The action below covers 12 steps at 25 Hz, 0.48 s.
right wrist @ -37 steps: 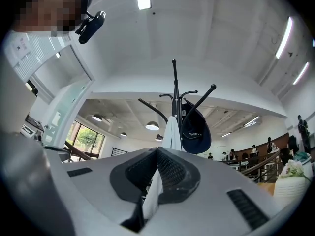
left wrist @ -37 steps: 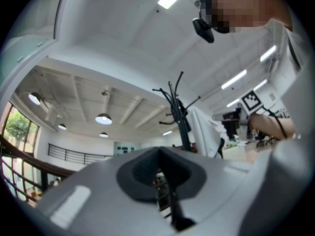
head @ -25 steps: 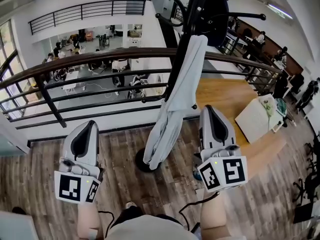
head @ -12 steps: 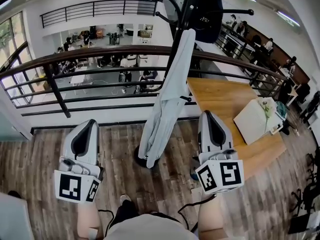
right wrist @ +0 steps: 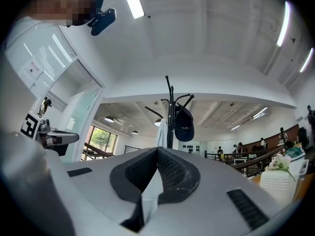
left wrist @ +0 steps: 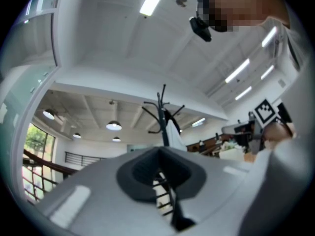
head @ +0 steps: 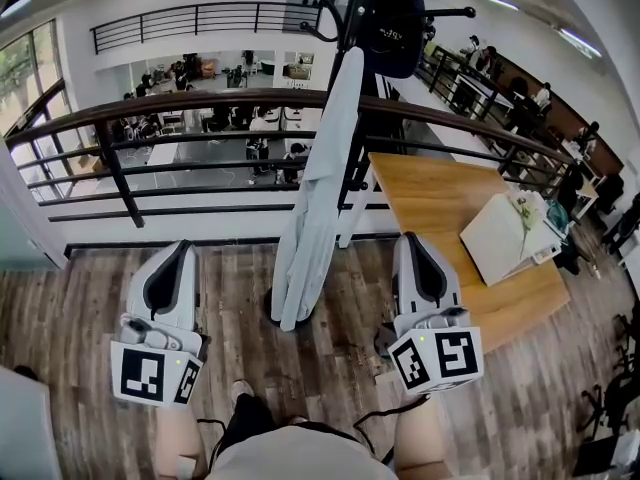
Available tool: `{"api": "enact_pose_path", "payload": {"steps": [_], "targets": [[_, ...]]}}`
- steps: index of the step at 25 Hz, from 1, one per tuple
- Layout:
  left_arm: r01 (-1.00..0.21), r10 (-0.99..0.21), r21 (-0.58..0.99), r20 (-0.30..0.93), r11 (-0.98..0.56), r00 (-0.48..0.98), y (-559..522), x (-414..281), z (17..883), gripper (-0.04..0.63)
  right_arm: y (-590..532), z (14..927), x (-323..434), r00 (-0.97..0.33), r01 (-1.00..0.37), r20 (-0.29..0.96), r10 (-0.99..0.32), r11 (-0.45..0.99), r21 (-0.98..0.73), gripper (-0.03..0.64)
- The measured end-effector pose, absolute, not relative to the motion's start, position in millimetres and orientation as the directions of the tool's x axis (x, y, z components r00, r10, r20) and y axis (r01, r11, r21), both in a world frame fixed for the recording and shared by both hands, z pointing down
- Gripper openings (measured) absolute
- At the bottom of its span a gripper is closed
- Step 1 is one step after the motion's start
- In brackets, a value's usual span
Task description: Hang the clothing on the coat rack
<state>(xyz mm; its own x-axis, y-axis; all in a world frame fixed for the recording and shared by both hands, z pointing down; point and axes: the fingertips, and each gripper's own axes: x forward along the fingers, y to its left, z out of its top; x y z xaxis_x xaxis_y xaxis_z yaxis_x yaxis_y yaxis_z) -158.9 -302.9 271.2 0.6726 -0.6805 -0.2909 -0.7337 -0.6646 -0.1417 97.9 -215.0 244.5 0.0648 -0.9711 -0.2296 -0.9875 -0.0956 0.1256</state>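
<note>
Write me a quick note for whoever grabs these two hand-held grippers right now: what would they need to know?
Left gripper: jaws together, empty, held low in front of the rack.
Right gripper: jaws together, empty, held low at the same level.
Things: a light grey garment hangs from the top of the coat rack and drapes down along its pole. A dark cap hangs beside it.
Done: the garment is on the rack and neither gripper touches it.
Left: seemingly nothing; perhaps check that it hangs securely.

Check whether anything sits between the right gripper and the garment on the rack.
Nothing visible does. The garment hangs on the rack, ahead and left of the right gripper, and only floor shows between them. The railing runs behind the rack, out of the path.
</note>
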Motion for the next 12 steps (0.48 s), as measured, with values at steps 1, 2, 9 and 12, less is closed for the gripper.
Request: {"api": "enact_pose_path", "payload": {"steps": [1, 2, 9, 12], "targets": [[-0.735, -0.683, -0.141, -0.29, -0.663, 0.671, -298, -158, 272, 0.006, -210, 246, 99, 0.064, -0.988, -0.226, -0.972, -0.094, 0.125, 0.002], [-0.737, -0.685, -0.139, -0.289, -0.661, 0.669, -295, -159, 273, 0.006, -207, 249, 99, 0.064, -0.988, -0.222, -0.973, -0.093, 0.124, 0.002], [-0.745, -0.699, -0.122, -0.275, -0.656, 0.66, -287, -170, 283, 0.006, -199, 267, 88, 0.056, -0.99, -0.191, -0.98, -0.08, 0.117, 0.002], [-0.746, -0.702, -0.121, -0.269, -0.655, 0.66, -284, -167, 283, 0.006, -196, 269, 90, 0.053, -0.991, -0.186, -0.981, -0.074, 0.112, 0.002]]}}
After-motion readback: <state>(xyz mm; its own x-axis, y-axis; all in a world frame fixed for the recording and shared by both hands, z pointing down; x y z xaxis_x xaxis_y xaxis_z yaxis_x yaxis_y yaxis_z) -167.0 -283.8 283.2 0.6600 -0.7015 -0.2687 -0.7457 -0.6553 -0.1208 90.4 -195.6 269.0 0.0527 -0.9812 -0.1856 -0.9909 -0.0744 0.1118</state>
